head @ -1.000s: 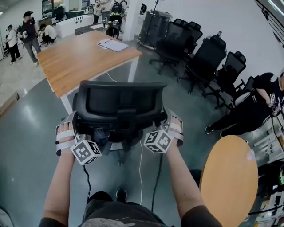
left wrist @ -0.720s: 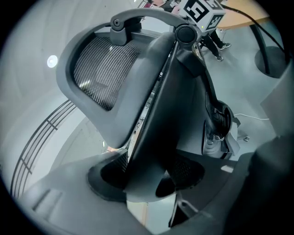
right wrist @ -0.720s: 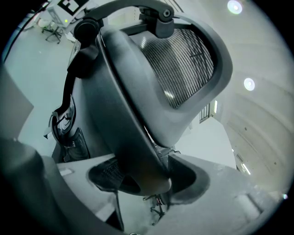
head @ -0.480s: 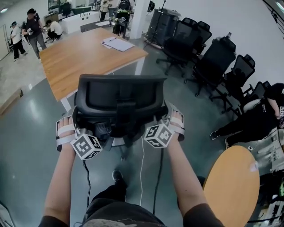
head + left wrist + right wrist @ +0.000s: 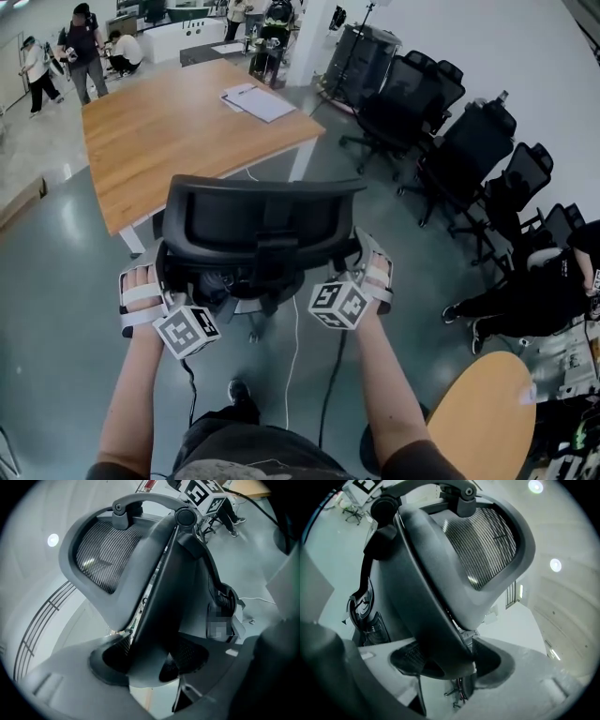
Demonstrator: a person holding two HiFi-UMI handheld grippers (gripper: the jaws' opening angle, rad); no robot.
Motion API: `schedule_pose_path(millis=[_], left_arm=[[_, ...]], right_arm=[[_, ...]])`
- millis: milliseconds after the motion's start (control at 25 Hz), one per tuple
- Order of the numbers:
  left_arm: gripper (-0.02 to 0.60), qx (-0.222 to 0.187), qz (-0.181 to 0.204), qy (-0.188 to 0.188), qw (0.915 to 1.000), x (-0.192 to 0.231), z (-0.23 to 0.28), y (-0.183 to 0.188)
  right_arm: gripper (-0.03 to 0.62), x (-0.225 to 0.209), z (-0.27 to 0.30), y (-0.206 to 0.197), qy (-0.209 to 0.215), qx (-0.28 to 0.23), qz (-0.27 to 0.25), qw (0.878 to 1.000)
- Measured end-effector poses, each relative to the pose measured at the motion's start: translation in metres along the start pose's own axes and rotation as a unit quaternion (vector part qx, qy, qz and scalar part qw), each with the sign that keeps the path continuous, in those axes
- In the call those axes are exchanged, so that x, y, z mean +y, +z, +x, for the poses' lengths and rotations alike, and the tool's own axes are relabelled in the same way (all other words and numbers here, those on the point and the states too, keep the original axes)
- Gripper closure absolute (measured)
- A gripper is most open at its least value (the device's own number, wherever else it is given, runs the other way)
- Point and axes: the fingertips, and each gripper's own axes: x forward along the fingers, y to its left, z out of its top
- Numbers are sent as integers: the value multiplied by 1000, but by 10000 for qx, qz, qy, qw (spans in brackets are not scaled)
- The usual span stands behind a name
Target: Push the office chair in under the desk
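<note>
A black mesh-backed office chair [image 5: 262, 225] stands on the grey floor just short of the near edge of a long wooden desk [image 5: 169, 131]. My left gripper [image 5: 161, 270] is shut on the left edge of the chair's backrest [image 5: 154, 597], and the dark frame runs between its pads [image 5: 110, 656]. On the right edge of the same backrest [image 5: 440, 597] my right gripper [image 5: 362, 255] is shut, one pad [image 5: 492, 660] on either side of the frame. The seat and wheels are hidden behind the backrest in the head view.
White papers [image 5: 258, 101] lie on the desk's far end. A row of black chairs [image 5: 450, 141] lines the right wall, where a person [image 5: 553, 281] sits. A round wooden table [image 5: 478, 422] is at lower right. Cables [image 5: 292, 356] trail on the floor. People [image 5: 80, 42] stand far left.
The chair and both grippers have moved forward towards the desk, and the desk's near edge is now closer to the backrest. The person's foot has stepped forward.
</note>
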Motion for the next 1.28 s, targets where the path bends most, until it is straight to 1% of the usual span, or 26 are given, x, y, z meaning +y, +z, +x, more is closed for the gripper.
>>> schedule_pose_path(millis=[240,360,480,640,920,1080,1280], left_arm=[[302,55,-5,8,10000,9,32,7],[302,104,-1,-9,9999,7,44,14],[305,141,12,-15,9999,3,48,26],[305,194,55,77,9998,6,53,40],[305,498,-50,157,9986,2,58,46],[305,650,-113,235,9975,-2,70,52],[304,905,-208,308,9952,2,87,63]], right_arm=[[332,-8,39,9,94,-100,-51,9999],[332,-10,60,7,166,-130,-89,9997],[332,-13,78,0,233,-190,-115,9995],[332,-25,100,-1,285,-331,-101,9990],[332,-26,128,3,442,-610,-186,9970],[332,-27,150,2,482,-768,-224,9956],[332,-35,180,6,550,-930,-247,9938]])
